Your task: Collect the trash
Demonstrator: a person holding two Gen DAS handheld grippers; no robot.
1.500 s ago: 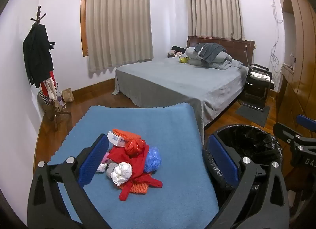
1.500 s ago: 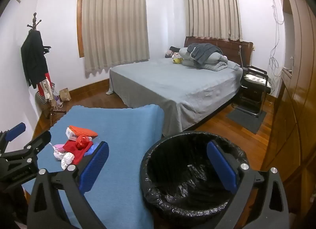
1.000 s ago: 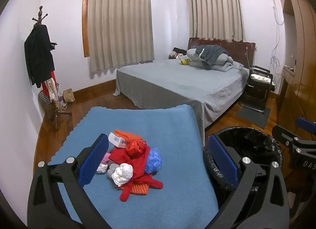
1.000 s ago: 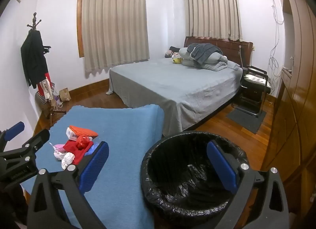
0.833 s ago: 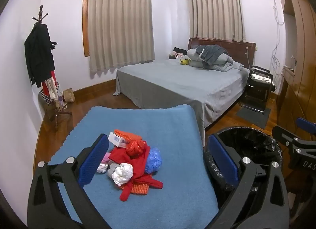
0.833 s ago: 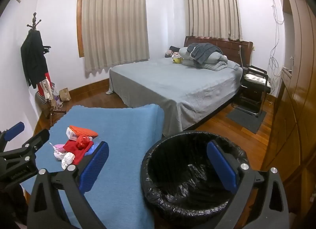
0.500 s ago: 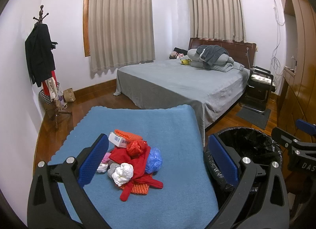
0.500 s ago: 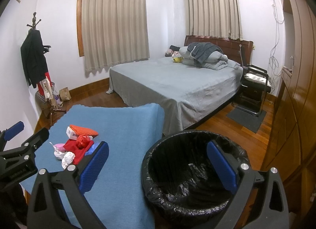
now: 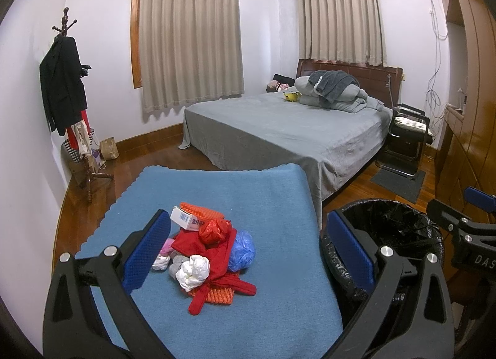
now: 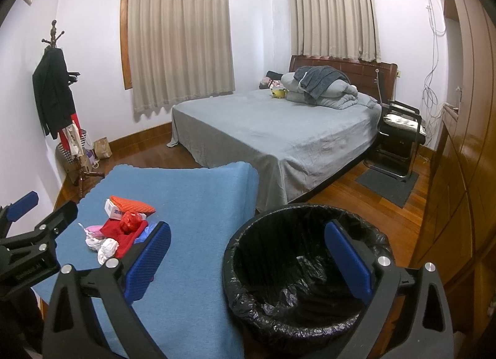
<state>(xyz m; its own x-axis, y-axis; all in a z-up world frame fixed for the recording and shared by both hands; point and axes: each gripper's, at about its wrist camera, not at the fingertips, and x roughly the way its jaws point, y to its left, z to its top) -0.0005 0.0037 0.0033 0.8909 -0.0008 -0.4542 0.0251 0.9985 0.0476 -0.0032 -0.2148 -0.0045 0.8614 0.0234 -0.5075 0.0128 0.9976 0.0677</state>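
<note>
Hovering left gripper (image 9: 248,250), fingers (image 9: 145,253) spread

A wide bed with a grey cover (image 9: 279,133) fills the far side of the room, with rumpled grey bedding (image 9: 334,89) heaped against its dark wooden headboard (image 9: 372,75). Beige pleated curtains (image 9: 189,49) hang shut over two windows. A wooden coat stand with a black jacket (image 9: 62,89) stands by the left wall. A black metal-framed chair (image 9: 406,139) sits beside the bed.
</note>
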